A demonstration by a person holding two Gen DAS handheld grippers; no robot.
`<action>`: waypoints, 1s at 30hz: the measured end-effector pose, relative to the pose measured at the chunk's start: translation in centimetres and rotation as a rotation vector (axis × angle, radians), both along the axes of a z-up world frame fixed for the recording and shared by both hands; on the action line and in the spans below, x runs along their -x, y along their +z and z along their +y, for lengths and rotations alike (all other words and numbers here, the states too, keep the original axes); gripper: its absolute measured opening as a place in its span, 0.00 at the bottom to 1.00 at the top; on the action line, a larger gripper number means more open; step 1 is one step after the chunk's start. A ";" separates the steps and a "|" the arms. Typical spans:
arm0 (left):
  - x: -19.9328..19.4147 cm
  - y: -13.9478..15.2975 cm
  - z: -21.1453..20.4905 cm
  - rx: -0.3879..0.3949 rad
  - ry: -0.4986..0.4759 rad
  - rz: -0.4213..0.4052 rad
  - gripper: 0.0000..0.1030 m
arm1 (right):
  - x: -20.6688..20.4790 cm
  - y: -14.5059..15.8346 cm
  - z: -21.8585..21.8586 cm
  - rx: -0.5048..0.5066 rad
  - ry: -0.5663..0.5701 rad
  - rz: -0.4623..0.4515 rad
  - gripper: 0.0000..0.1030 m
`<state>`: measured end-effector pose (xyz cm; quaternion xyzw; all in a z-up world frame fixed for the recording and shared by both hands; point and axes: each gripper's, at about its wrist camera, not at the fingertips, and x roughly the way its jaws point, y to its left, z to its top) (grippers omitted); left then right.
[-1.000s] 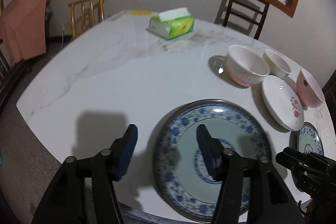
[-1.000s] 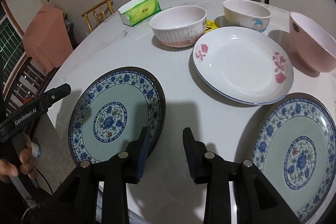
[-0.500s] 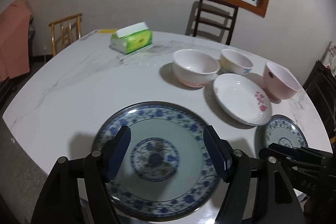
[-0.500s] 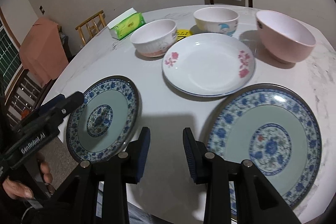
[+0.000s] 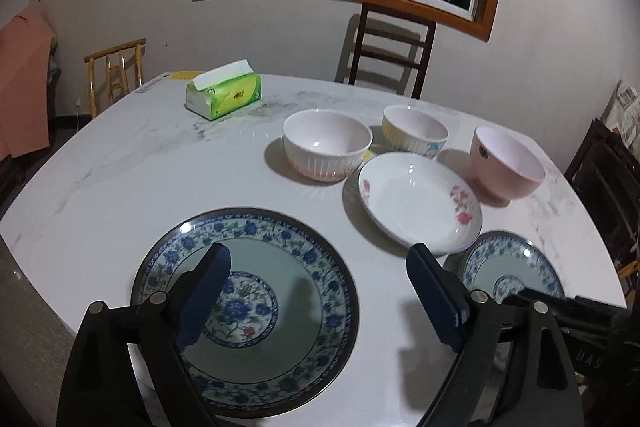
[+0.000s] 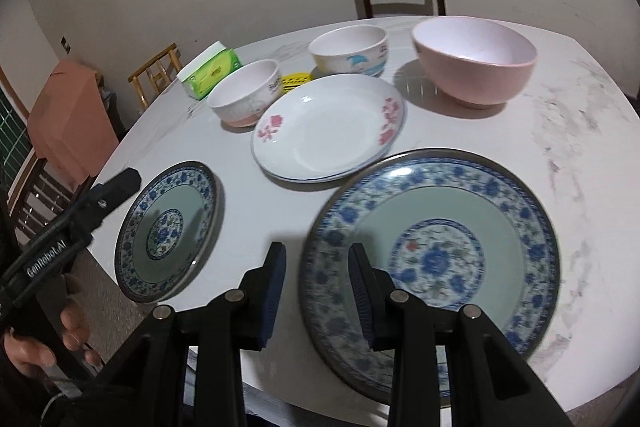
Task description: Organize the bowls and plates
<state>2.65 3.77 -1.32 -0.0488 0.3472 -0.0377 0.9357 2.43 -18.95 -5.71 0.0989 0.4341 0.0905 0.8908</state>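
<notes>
Two blue-patterned plates lie at the near edge of the table: one [image 5: 244, 311] [image 6: 168, 227] on the left, the other [image 6: 436, 259] [image 5: 512, 267] on the right. Behind them are a white flowered plate [image 5: 420, 203] [image 6: 328, 131], a ribbed white bowl [image 5: 326, 147], a yellow-and-white bowl [image 5: 414, 131] and a pink bowl [image 5: 506, 163] [image 6: 474, 59]. My left gripper [image 5: 316, 287] hovers over the left plate's right half, its jaws opening wide and gripping nothing. My right gripper [image 6: 318, 267] stands narrowly open at the right plate's left rim, pads not pressing it.
A green tissue box [image 5: 224, 95] sits far left on the white marble table [image 5: 120, 167]. A dark chair [image 5: 392, 55], a bamboo chair [image 5: 116, 67] and a peach cloth [image 5: 24, 87] surround it. A hand [image 6: 40, 339] holds the left gripper's handle.
Both grippers swung to the right. The left jaws spread much wider over the left plate. The right gripper left the left plate's edge and now stands at the right plate's rim.
</notes>
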 end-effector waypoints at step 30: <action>-1.7 -2.9 -9.0 -0.040 -0.146 0.253 0.91 | 1.8 0.6 -11.6 -0.067 -0.125 0.013 0.32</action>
